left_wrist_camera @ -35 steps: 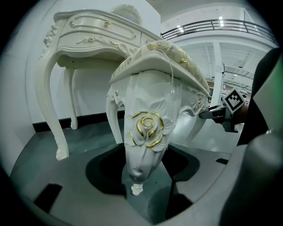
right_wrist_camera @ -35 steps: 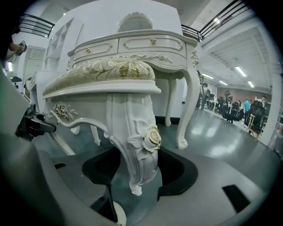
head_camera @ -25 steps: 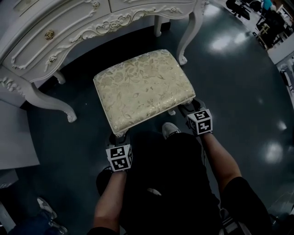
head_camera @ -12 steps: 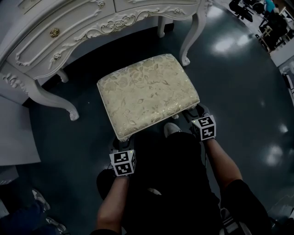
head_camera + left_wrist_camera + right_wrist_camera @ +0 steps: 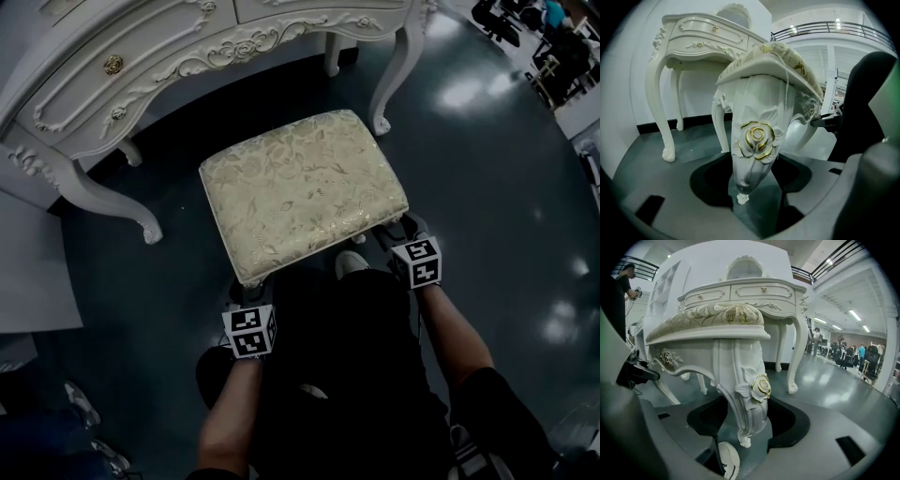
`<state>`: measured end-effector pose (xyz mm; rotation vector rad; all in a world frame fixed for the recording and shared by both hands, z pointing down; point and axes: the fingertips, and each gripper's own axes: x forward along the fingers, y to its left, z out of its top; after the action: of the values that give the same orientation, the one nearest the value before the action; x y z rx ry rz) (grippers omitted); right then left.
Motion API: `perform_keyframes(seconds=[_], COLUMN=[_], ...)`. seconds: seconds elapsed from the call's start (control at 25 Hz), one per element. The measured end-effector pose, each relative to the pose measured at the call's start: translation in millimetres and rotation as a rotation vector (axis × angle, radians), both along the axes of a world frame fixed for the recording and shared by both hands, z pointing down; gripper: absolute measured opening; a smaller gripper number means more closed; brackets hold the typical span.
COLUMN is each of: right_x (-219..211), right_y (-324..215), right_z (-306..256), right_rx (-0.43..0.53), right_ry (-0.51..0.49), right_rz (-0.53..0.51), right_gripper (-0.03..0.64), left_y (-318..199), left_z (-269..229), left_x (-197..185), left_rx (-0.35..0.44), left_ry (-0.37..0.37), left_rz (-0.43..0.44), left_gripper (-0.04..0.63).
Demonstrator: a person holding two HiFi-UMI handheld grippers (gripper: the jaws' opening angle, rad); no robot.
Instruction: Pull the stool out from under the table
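Head view: stool [image 5: 302, 187] clear of table [image 5: 141, 56], left gripper [image 5: 247, 294], right gripper [image 5: 396, 229] each pinching a leg [image 5: 752, 140]; looks practically finished.

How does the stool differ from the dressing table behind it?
The stool has a padded cream-and-gold floral seat; the table has a hard white top over drawers with gold knobs. The stool stands much lower than the table. The left tongs and right tongs each clamp a near leg of the stool; nothing holds the table. Both are white, with carved curved legs.
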<state>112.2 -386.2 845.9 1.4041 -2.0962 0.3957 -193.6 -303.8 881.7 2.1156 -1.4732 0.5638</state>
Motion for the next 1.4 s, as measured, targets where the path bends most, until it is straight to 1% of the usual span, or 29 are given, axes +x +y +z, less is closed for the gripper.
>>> perform_keyframes(seconds=[0.36,0.44,0.56,0.6,0.64,0.68,0.72,0.76,0.8,0.84,0.88,1.0,1.12,1.24,1.32,1.4], right_x=[0,0,3,4,6,7,7,5,2,-3,-10,-44,-88,-130,-157,-178], right_y=[2,5,15,20,24,28,31,33,34,34,33,26,17,6,-3,-12], right_z=[-1,-4,-16,-22,-29,-38,-48,-59,-70,-82,-95,-133,-164,-186,-195,-198], right_rx=[-0.025,-0.030,-0.024,-0.018,-0.008,0.008,0.029,0.051,0.073,0.095,0.118,0.185,0.232,0.275,0.305,0.315], right_ry=[0.006,-0.007,-0.026,-0.026,-0.025,-0.023,-0.020,-0.014,-0.009,-0.009,-0.018,-0.062,-0.094,-0.141,-0.138,-0.119], right_rz=[0.000,0.005,0.028,0.041,0.056,0.070,0.078,0.076,0.067,0.056,0.043,-0.020,-0.125,-0.219,-0.298,-0.384], right_gripper=[0.287,0.287,0.281,0.268,0.241,0.195,0.121,0.075,0.053,0.037,0.035,0.028,0.028,0.028,0.028,0.028], left_y=[10,15,22,24,27,29,30,30,30,29,27,23,19,12,10,9], left_z=[-10,-19,-39,-46,-53,-60,-69,-78,-88,-97,-105,-129,-155,-165,-166,-165], left_x=[-4,-6,-11,-14,-17,-20,-24,-27,-31,-34,-36,-38,-38,-35,-33,-32], left_rx=[-0.033,-0.020,0.029,0.045,0.063,0.085,0.111,0.141,0.172,0.200,0.223,0.275,0.327,0.323,0.324,0.319], left_ry=[0.051,0.065,0.084,0.085,0.083,0.075,0.064,0.051,0.037,0.026,0.018,0.015,-0.005,-0.036,-0.061,-0.093], left_rz=[-0.040,-0.051,-0.060,-0.060,-0.060,-0.059,-0.060,-0.061,-0.062,-0.061,-0.058,-0.054,-0.048,-0.041,-0.026,-0.022], left_gripper=[0.253,0.252,0.252,0.251,0.239,0.213,0.181,0.136,0.082,0.030,0.009,0.008,0.008,0.008,0.008,0.008])
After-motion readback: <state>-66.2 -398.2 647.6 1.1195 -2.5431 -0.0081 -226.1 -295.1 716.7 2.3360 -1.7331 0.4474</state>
